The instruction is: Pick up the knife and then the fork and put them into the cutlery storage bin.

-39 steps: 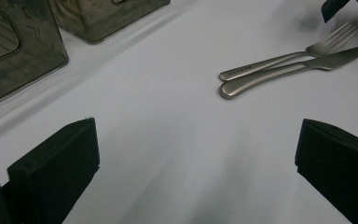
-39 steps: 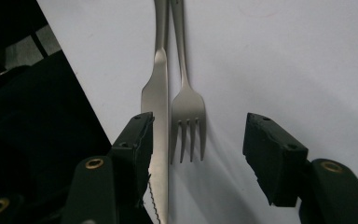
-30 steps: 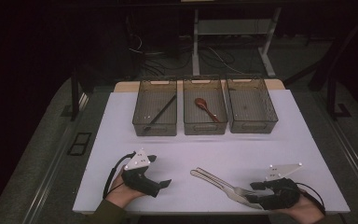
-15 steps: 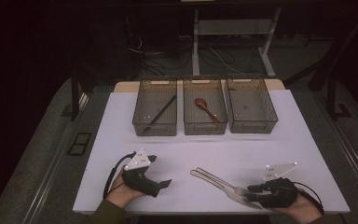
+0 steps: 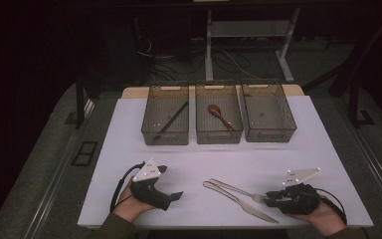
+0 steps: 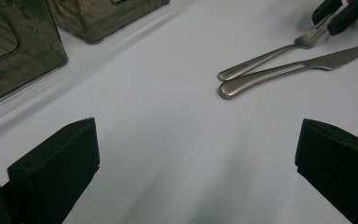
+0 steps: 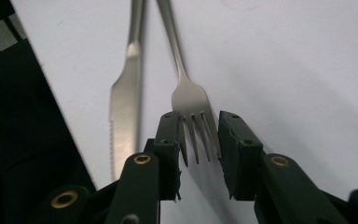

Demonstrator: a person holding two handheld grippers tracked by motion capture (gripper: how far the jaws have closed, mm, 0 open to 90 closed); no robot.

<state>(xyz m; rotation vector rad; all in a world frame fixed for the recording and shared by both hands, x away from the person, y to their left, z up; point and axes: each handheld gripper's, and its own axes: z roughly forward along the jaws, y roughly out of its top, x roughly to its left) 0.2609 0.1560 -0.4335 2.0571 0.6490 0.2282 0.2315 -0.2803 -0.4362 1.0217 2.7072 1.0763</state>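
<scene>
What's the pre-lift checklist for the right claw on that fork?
1. Fork tines between the right claw pads: ok. The jaws have just been closing and both pads now sit against the outer tines.
2. Grip squarely on the tines, not skewed: ok in the right gripper view.
3. Knife free of the grip: ok, its blade lies beside the claw, outside the jaws.
4. Fork and knife handles apart: cannot tell; they lie close, maybe touching, near the handle ends.
5. Left claw out of the way: ok, open over bare table.
6. Right-hand bin free for a drop: ok, looks empty.
</scene>
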